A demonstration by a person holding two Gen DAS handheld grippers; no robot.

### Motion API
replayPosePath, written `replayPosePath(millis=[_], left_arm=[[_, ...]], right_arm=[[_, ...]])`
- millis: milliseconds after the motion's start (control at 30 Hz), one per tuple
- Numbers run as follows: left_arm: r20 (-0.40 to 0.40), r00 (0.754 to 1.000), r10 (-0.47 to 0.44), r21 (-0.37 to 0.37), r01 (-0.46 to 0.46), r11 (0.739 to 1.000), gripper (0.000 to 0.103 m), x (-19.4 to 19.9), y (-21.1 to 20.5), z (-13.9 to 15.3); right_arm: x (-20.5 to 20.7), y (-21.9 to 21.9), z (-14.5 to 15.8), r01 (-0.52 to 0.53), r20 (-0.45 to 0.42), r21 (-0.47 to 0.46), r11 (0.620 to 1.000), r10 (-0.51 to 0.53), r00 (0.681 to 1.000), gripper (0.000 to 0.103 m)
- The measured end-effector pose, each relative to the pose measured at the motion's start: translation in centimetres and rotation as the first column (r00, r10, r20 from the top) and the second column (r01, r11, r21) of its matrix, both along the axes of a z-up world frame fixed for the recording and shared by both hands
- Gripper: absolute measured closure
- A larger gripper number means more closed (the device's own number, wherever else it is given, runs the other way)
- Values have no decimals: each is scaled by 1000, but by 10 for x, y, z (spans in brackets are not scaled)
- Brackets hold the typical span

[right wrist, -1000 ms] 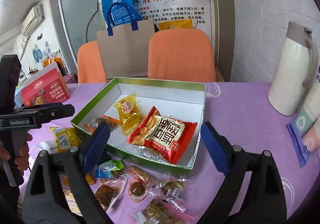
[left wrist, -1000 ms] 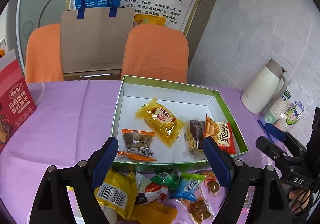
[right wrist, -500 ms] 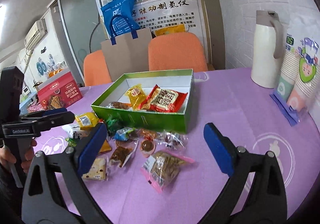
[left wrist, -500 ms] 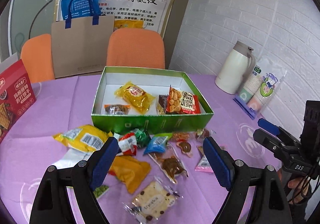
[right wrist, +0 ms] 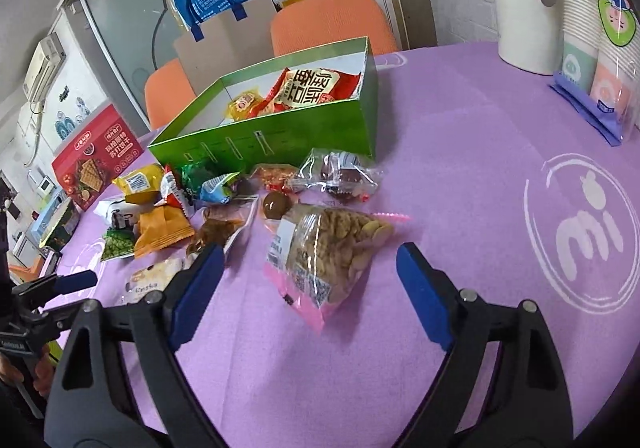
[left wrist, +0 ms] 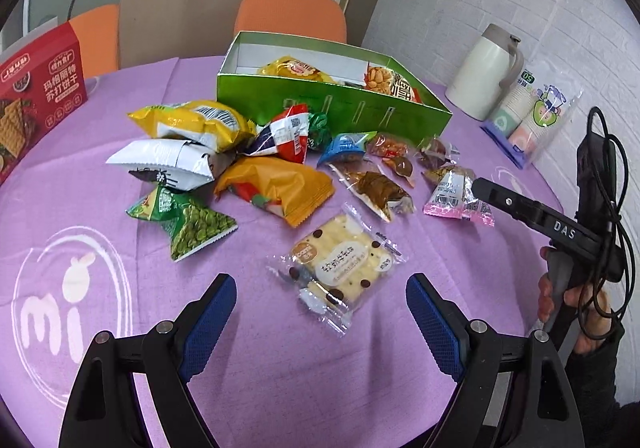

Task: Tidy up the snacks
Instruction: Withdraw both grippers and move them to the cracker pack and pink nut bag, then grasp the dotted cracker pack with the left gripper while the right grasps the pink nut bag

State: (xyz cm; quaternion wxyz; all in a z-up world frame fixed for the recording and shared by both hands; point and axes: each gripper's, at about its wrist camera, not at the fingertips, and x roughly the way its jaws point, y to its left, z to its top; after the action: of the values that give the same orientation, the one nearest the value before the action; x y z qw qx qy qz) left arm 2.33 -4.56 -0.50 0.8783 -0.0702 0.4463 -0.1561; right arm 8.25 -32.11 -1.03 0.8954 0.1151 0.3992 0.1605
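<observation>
From the left wrist, the left tool hangs spread wide and empty over the purple desk, a clear-wrapped biscuit pack lying just ahead of its fingers. Beyond that pack lies a heap of loose snacks, which sits in front of the green box holding a few packets.

From the right wrist, the right tool is likewise wide apart and empty, with a pink-edged cracker bag between its fingertips, nearer than the green box.
</observation>
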Motion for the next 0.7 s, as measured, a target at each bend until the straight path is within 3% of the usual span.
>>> replayPosePath(millis=[33, 100, 133, 333, 433, 533, 633, 700], left_arm=[[-4, 1000, 6, -3, -6, 1000, 14, 0, 2, -1], [-11, 1000, 16, -10, -16, 1000, 14, 0, 7, -4], [-15, 1000, 18, -13, -18, 1000, 14, 1, 8, -5], [-31, 999, -25, -19, 25, 1000, 14, 8, 0, -11], [-35, 997, -67, -9, 67, 998, 14, 18, -9, -16], [-30, 994, -103, -6, 103, 995, 14, 33, -17, -18], [-40, 992, -121, -14, 120, 993, 14, 49, -22, -21], [-48, 990, -133, -23, 132, 991, 14, 52, -24, -23]], right_arm=[[5, 2, -2, 3, -2, -13, 1000, -3, 1000, 19], [13, 5, -9, 6, -24, -25, 1000, -6, 1000, 36], [16, 5, -13, -4, -38, -19, 1000, 3, 999, 52], [-10, 9, -7, -172, -14, 41, 984, 172, 985, 70], [-30, 13, -5, -235, -8, 41, 971, 236, 972, 71], [-45, 10, -5, -229, -8, 50, 972, 230, 973, 69], [-51, 7, -7, -193, -21, 27, 981, 193, 981, 51], [-51, 7, -8, -180, -30, 17, 984, 180, 983, 47]])
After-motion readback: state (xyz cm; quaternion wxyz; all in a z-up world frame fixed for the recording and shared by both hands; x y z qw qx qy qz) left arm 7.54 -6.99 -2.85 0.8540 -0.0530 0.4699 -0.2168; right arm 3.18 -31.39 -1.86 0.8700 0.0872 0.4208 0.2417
